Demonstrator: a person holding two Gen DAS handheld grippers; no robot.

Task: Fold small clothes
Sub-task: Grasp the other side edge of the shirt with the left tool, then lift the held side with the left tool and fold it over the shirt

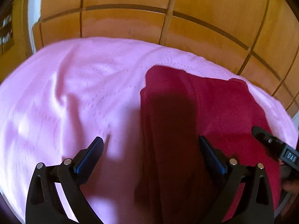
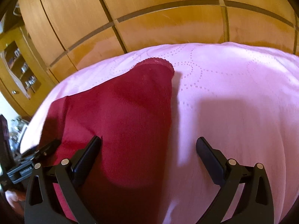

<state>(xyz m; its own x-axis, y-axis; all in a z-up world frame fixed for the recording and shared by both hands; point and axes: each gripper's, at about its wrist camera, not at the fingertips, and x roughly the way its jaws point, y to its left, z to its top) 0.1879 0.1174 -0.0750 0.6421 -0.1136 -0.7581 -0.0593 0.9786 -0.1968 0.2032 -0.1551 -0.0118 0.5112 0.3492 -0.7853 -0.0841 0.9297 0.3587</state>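
Both tongs stand wide apart and grip nothing; the left tongs hover with the near left edge of the dark red garment between their fingers, one blue-padded finger over the cloth, the other over the pink bedspread; the right tongs straddle the garment's right edge likewise; the garment is soft, fleecy and smooth, lying flat, its long axis running away from both tongs toward a scalloped hem at the far end; the bedspread is satiny, stitched with dotted loops; beyond stand glossy wooden cupboard panels.
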